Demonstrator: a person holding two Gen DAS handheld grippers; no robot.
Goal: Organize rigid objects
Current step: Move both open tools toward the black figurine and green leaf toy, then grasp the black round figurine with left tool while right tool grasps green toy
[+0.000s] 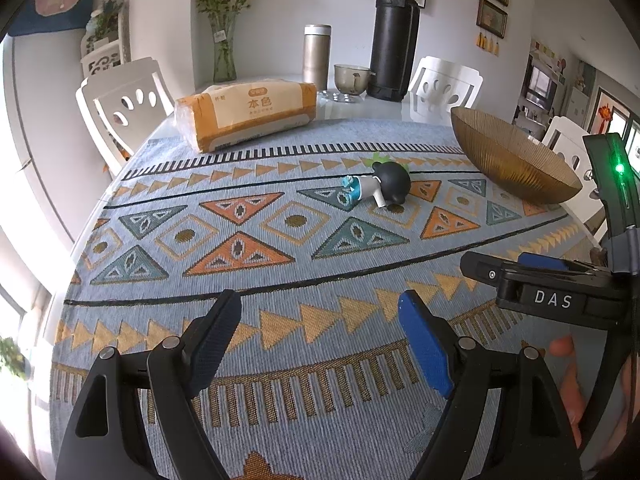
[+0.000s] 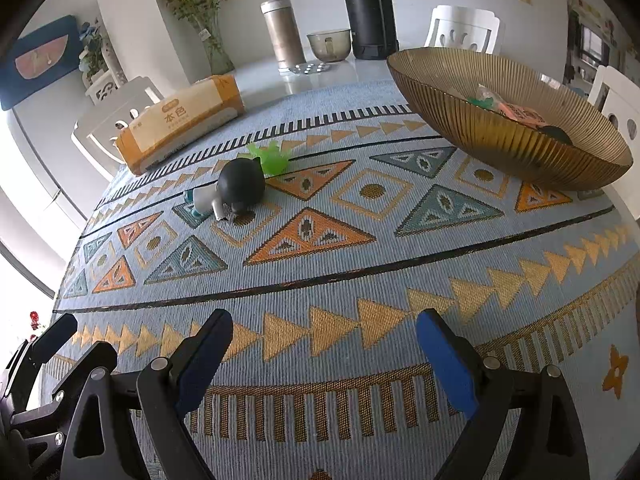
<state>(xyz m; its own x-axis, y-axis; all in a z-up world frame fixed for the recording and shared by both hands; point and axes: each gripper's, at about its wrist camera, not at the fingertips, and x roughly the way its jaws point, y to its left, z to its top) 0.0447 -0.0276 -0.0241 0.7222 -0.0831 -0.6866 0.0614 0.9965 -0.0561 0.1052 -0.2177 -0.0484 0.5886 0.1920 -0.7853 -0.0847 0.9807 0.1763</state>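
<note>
Right wrist view shows the whole setup pretty well, so here's what I'd watch out for. Both your grippers are spread wide with nothing in them: the left gripper (image 1: 320, 320) and the right gripper (image 2: 324, 332) hover low over the patterned cloth (image 2: 320, 280), well short of anything you'd want to pick up. The ribbed gold bowl (image 2: 480, 136) is the landmark, and it already has a few bits inside (something pink and something green, can't tell exactly what). Well to the left of the bowl lies the toy figure (image 2: 236, 192), on its side, dark round head toward the bowl and pale body with blue bits pointing away. Just behind it, farther from you, sits a little green piece (image 2: 268, 156), close enough that I can't tell whether they touch. My guess is those two go into the bowl next. Main risk: that round head looks smooth and will likely squirt out or roll if you pinch it off-centre, so the narrow body seems the safer grab. If you come in fast, a finger could knock the green piece away, or bunch up the cloth and drag everything. Also mind the bowl's rim on the drop: it flares wide and looks light, so clipping it could tip or slide it. Your right gripper also shows at the edge of the left wrist view, so the two could bump.
</note>
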